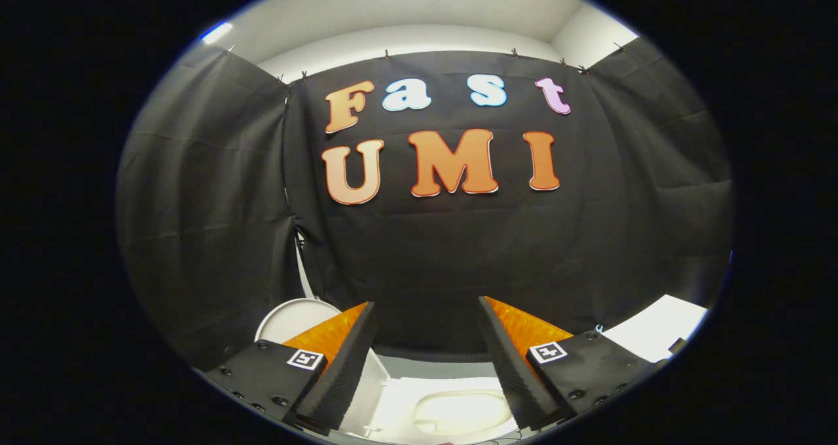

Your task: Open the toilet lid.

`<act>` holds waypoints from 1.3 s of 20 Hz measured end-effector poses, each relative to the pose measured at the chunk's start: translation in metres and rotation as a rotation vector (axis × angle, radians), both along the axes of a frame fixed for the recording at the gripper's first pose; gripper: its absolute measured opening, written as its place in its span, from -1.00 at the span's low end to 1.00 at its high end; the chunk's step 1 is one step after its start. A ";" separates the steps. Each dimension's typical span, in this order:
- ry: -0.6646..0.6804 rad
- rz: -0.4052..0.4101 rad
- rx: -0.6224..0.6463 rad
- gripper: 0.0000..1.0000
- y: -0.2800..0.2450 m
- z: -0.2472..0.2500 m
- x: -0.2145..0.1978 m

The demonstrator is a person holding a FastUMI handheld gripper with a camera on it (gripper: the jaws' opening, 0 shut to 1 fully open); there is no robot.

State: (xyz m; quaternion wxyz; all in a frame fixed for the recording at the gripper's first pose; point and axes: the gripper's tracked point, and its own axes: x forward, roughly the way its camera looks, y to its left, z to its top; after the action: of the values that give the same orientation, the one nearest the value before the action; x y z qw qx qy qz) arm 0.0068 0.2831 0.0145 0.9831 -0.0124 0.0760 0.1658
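White toilet lid (291, 319) raised, bowl (458, 411) exposed — jaws apart, empty.

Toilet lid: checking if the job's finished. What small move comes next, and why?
Probably just draw the gripper back, fingers open. The toilet lid seems to stand raised beside one finger, the bowl lies exposed between the fingers, and they grip nothing.

Dim booth, sharp focus, fisheye bending at edges, glare on the toilet bowl (458, 411)
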 end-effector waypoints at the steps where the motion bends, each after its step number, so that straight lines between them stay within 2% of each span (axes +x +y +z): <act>1: -0.001 -0.006 0.000 0.97 -0.012 0.002 0.003; 9: 0.008 -0.027 0.012 0.97 -0.073 0.016 0.010; 15: -0.007 -0.005 -0.006 0.97 -0.087 0.021 -0.002; 22: 0.001 -0.041 -0.004 0.97 -0.115 0.009 -0.014; 26: 0.018 -0.046 0.006 0.97 -0.127 0.003 -0.006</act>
State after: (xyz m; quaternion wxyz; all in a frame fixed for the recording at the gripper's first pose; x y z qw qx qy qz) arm 0.0012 0.1565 0.0171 0.9860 -0.0064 0.0846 0.1436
